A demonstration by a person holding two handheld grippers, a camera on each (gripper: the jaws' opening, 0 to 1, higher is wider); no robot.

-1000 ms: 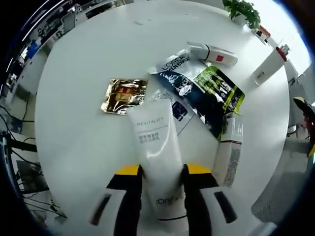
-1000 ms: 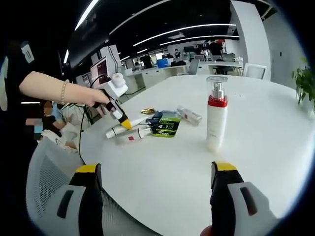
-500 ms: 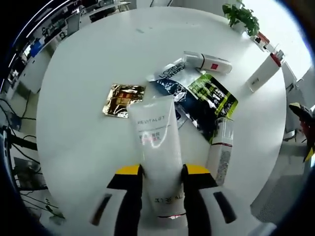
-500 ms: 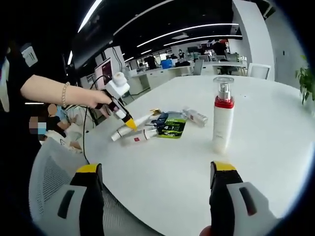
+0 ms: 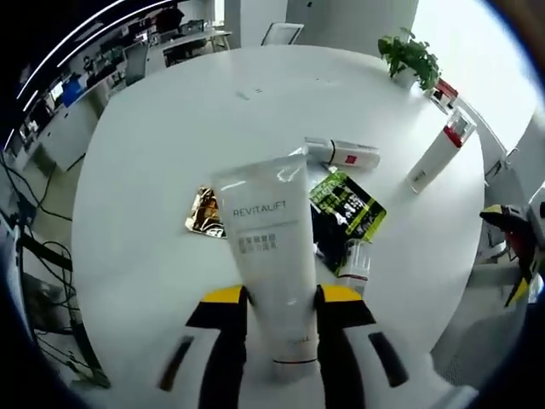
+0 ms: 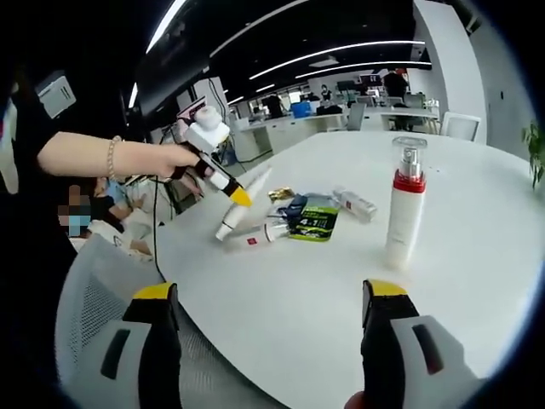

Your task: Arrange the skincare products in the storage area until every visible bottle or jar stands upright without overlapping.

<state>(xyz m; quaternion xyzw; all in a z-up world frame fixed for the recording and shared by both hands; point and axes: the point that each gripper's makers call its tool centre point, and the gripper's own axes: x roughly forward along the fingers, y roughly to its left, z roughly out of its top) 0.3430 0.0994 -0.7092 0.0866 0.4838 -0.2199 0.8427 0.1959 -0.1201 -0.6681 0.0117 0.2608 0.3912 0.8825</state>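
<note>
**White tube lifted clear of the table, three products still lying flat**

The white tube (image 5: 271, 256) is pinched between the jaws of the left gripper (image 5: 274, 311), near its capped end. Against the views of a second ago, the tube has been raised off the round table (image 5: 145, 170) and tipped up; in the right gripper view it is seen slanting in the air (image 6: 241, 204), held by a hand (image 6: 174, 158). By this judgement, the lift is done and the setting down on its cap is what remains for this item.

All places are given relative to the green sachet (image 5: 349, 204), as seen in the left gripper view. To its left, a gold foil sachet (image 5: 203, 220) lies flat. Just beyond it, a small red-labelled bottle (image 5: 345, 153) lies on its side. Just beside its near edge, another small bottle (image 5: 353, 260) lies on its side. Well apart to the right, one tall pump bottle (image 5: 436, 152) stands upright.

The count: one tube, two lying bottles, one standing bottle, and two sachets, though a darker third packet may be hidden under the tube.

The right gripper (image 6: 271, 341) is held spread wide, with nothing between its jaws.
</note>
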